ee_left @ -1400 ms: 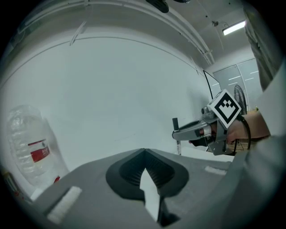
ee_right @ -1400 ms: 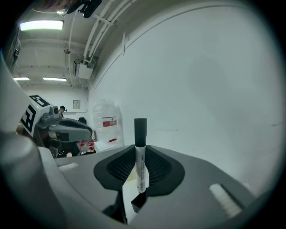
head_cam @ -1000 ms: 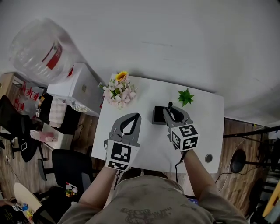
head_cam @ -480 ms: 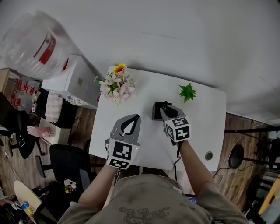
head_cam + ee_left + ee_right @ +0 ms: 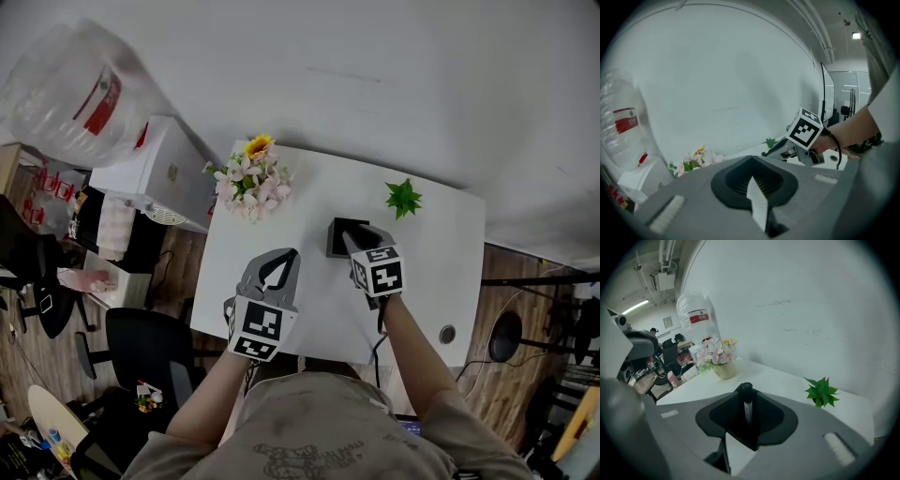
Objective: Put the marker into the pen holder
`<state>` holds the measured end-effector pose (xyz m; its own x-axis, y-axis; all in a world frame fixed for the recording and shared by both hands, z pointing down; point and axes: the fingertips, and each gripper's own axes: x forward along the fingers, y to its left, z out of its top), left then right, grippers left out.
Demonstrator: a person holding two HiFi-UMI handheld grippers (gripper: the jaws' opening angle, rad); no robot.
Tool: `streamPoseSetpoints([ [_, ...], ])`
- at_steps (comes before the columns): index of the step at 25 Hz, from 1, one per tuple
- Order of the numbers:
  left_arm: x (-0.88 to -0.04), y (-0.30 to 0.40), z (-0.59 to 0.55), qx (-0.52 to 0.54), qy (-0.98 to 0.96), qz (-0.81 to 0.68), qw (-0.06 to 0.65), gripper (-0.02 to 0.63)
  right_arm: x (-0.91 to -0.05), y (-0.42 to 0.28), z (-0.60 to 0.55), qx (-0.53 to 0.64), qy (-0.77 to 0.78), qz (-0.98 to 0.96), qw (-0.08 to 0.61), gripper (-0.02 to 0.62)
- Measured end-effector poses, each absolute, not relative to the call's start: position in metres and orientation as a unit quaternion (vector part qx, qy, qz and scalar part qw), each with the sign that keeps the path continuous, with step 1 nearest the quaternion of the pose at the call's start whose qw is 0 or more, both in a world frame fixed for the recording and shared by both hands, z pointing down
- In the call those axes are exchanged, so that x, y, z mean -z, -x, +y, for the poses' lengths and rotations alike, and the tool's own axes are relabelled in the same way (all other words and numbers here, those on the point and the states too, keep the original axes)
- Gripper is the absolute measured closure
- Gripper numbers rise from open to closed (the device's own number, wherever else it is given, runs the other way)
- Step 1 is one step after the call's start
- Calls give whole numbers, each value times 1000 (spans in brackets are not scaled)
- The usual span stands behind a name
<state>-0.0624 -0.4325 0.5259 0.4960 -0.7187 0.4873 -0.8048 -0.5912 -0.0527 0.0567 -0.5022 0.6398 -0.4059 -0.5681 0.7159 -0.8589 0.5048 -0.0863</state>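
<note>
- Upright inside the black square plastic pen holder (image 5: pixel 336 239) on the white bench (image 5: pixel 309 202): a slim marker (image 5: pixel 747 401) with a white barrel and black cap.
- Set around that marker: the right tongs (image 5: pixel 360 236), only just opening to a wide spread, pads off the barrel on both sides, nothing gripped.
- Over the near left of the bench, well apart from the pen holder: the left tongs (image 5: pixel 292 253), tips together, empty.
- Probably light, stiff and smooth-sided, so liable to slip or tip.
- If regripped, best pinched across the barrel just below the cap, with modest pressure.
- Judged all but finished: seemingly only a clean withdrawal left, without nudging the cap.
</note>
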Motion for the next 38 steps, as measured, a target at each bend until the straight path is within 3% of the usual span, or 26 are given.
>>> streamPoseSetpoints([
  [9,-501,68,-435,-228,-863,-446,68,606,-583,-59,-502,-206,-457,-823,268,474],
  [26,-411,80,-423,-216,-863,-455,-46,606,-412,-58,-429,-106,-468,-867,137,549],
  [38,-388,76,-381,-199,-872,-441,-74,606,-377,-67,-365,-94,-481,-867,94,568],
])
